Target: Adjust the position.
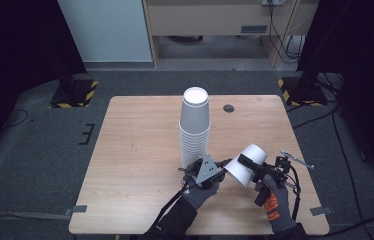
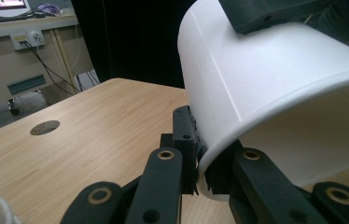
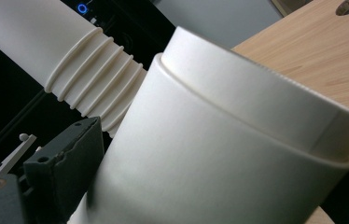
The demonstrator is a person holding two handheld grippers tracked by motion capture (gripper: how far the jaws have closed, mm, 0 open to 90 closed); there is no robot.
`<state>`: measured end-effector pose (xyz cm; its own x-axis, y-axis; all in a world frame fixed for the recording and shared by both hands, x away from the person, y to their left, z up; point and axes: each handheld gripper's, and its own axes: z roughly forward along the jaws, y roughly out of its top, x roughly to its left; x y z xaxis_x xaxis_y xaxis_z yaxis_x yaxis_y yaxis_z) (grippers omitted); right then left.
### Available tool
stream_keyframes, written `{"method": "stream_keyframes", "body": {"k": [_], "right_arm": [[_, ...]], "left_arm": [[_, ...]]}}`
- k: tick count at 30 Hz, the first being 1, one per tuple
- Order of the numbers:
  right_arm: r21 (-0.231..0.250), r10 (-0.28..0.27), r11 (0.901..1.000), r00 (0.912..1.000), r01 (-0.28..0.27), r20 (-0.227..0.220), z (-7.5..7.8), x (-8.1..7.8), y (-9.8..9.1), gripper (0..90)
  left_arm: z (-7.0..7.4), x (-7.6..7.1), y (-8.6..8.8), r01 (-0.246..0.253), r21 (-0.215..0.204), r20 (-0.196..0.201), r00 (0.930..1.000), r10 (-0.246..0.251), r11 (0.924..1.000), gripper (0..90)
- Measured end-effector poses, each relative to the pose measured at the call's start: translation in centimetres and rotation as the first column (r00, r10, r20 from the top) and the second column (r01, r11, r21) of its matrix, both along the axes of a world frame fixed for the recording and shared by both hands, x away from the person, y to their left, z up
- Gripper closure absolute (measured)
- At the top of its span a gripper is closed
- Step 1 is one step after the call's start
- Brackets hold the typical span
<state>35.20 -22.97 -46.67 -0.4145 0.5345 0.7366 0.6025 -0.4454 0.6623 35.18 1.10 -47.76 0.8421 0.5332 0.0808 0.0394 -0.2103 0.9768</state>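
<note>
White paper cups, two nested and held tilted above the wooden table beside the tall cup stack, look light and crushable: left gripper pinches the outer rim closed, right gripper clamps the wall, so gentle rim grips suit.

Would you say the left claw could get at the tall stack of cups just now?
Probably not yet: the left claw is shut on the rim of the loose cup, though the stack stands close, unblocked.

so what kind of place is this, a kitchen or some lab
Most likely a lab or recording room, not a kitchen: a bare light wooden table on grey carpet, black stands on yellow-and-black striped base plates, and loose black cables trailing across the floor.
</note>
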Motion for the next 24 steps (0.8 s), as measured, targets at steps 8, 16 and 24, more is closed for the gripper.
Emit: {"method": "stream_keyframes", "body": {"k": [8, 16, 24], "right_arm": [[0.001, -0.004, 1.0, 0.9999, 0.004, 0.015, 0.1, 0.1, 0.1, 4.6], [-0.036, -0.117, 0.9923, 0.9924, 0.119, 0.036, 0.0, 0.1, -1.3, 9.7], [-0.117, -0.168, 0.9779, 0.9844, 0.173, 0.054, -0.3, 0.5, -1.7, 11.5]], "left_arm": [[0.2, -0.2, 0.3, -0.002, 0.005, 0.005, 1.0, 0.002, 1.0, 84.6], [0.3, -0.7, 0.8, 0.017, 0.012, -0.005, 0.9998, -0.017, 0.9998, 85.3], [0.8, -0.8, 1.9, 0.019, 0.026, -0.019, 0.9997, -0.018, 0.9995, 85.5]]}}
